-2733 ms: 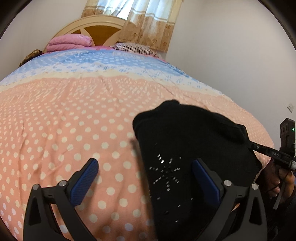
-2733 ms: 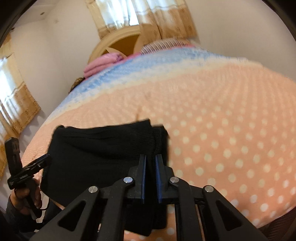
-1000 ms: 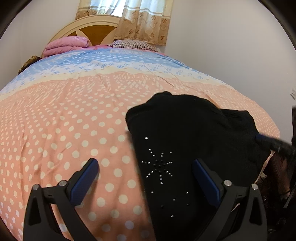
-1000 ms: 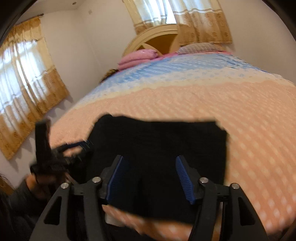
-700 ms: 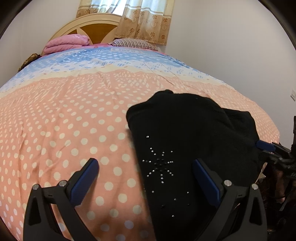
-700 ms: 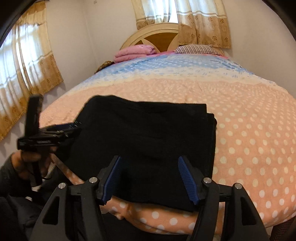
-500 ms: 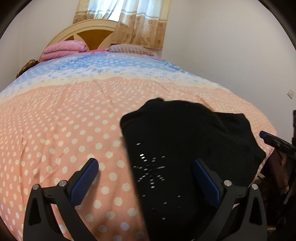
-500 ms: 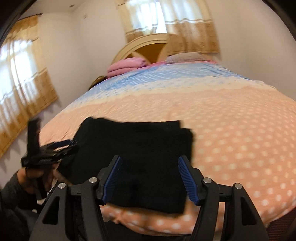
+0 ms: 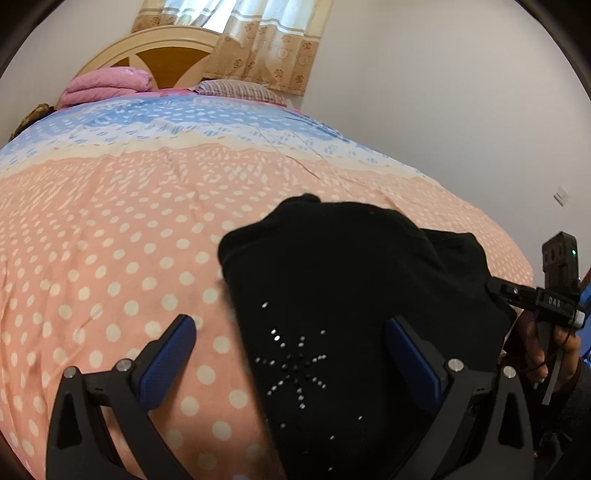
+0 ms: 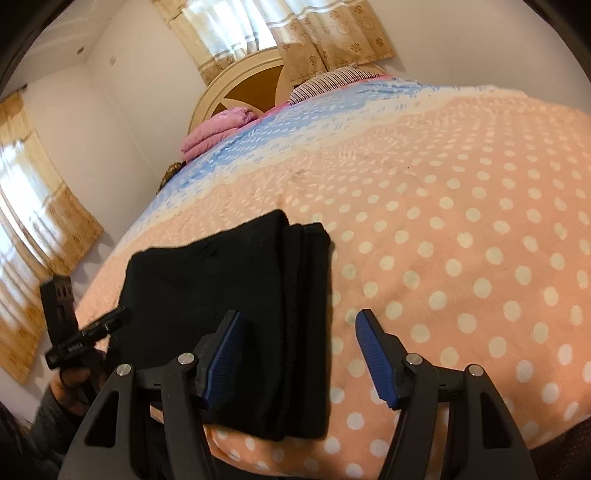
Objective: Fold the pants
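Right wrist view: folded black pants on polka-dot bedspread, curtained windows.

Folded black pants are lying on the polka-dot bedspread. The left gripper is hovering above them, jaws spread wide and gripping nothing.

The bed wears a peach, white-dotted cover that turns to cream and blue bands toward the headboard. Folded black pants lie on it near the foot edge. At the head lie a folded pink blanket and a striped pillow.
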Tool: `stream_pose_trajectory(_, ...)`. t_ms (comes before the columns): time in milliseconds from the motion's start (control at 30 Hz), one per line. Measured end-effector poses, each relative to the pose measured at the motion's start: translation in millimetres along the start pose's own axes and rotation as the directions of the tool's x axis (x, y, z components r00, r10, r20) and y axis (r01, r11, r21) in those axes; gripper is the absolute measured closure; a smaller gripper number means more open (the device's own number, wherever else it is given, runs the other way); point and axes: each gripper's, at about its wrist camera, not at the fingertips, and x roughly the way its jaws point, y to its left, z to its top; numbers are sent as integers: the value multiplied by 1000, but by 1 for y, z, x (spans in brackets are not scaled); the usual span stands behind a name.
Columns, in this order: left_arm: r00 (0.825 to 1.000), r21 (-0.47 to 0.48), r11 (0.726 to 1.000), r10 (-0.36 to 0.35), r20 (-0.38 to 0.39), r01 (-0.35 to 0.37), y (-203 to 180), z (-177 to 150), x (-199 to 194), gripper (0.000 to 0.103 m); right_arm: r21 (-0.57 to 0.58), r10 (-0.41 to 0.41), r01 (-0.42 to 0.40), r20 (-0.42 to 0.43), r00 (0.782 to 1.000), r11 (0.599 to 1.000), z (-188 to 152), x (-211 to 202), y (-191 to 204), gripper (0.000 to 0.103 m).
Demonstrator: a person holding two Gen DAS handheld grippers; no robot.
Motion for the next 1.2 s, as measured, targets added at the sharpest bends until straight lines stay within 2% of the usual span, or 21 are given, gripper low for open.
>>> stream_pose_trajectory(67, 1000, 5, 1000, -28, -5, 28, -2, 0, 0, 3, 12, 49, -49, -15, 999, 999, 1, 5, 1, 38)
stream_pose_trajectory(167, 998, 7, 998, -62, -10, 62, -4, 0, -1, 14, 25, 80, -79, -28, 996, 997, 2, 14, 4, 39)
stream_pose_trajectory(233, 996, 8, 996, -84, -18, 84, -6, 1, 0, 20, 12, 63, -63, -37, 997, 998, 2, 18, 6, 51)
stream_pose_trajectory(267, 996, 9, 996, -87, -20, 87, -7, 1, 1, 20, 19, 72, -71, -40, 997, 997, 3, 18, 5, 61)
stream_pose_trajectory(300, 996, 7, 996, -92, -19, 92, -7, 1, 0, 26, 32, 91, -90, -39, 995, 995, 3, 16, 4, 69)
stream_pose_trajectory(367, 992, -6, 993, -122, -15, 122, -4, 1, -3, 40, 32, 118, -117, -30, 993, 993, 2, 11, 7, 73)
stream_pose_trajectory(400, 989, -15, 990, -143, -19, 143, -2, 2, -3, 56, 19, 118, -117, -24, 993, 993, 1, 7, 10, 74)
stream_pose_trajectory(433, 986, -29, 986, -163, -18, 163, 0, 2, -5, 66, 0, 117, -117, -16, 993, 993, 1, 4, 16, 75)
stream_pose_trajectory(500, 986, -44, 985, -169, -4, 168, 2, 3, -10, 82, -34, 123, -123, -3, 992, 992, 3, -4, 28, 76)
stream_pose_trajectory(533, 985, -42, 985, -170, 1, 170, 2, 3, -13, 85, -57, 128, -127, 5, 992, 990, 5, -9, 36, 76)
stream_pose_trajectory(733, 983, -42, 983, -179, 49, 181, 4, 10, -42, 89, -147, 174, -169, 22, 984, 975, 26, -22, 76, 77)
stream_pose_trajectory(900, 982, -62, 986, -147, 116, 154, 29, 19, -80, 89, -204, 214, -214, -24, 976, 955, 50, 6, 113, 77)
stream_pose_trajectory(1067, 983, -97, 994, -28, 180, 46, 72, 22, -122, 89, -241, 285, -298, -87, 955, 924, 73, 60, 164, 77)
stream_pose_trajectory(1200, 973, -165, 985, 84, 216, -48, 112, 20, -146, 89, -300, 319, -348, -143, 937, 888, 81, 116, 223, 77)
